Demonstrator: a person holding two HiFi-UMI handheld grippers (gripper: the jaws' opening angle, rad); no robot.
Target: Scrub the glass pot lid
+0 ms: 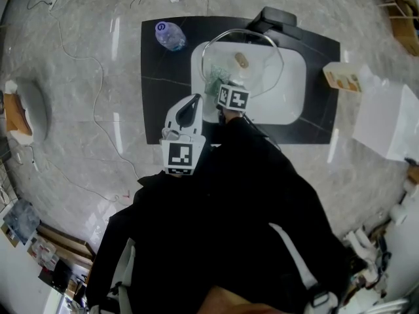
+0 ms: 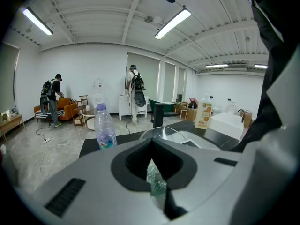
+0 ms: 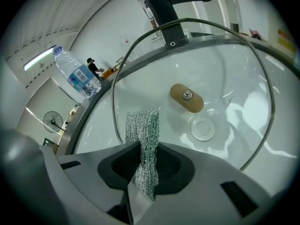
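right gripper [image 3: 145, 172] jaws clamping scrubber [image 3: 143, 135] | lid [image 3: 220, 64] lying flat in sink [image 1: 291, 106], straight ahead of right jaws, scrubber meeting its left rim | left gripper [image 1: 186, 110] jaws closed, empty, hanging farther from lid

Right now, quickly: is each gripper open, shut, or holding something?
Left gripper: shut, nothing clearly gripped.
Right gripper: shut on the scrubber.

Person wore black jacket [image 1: 249, 195], white stripe [image 1: 291, 250] on sleeve; left gripper [image 1: 194, 101] and right gripper [image 1: 222, 87] were grey-white, each with black-and-white marker cube [image 1: 181, 156].
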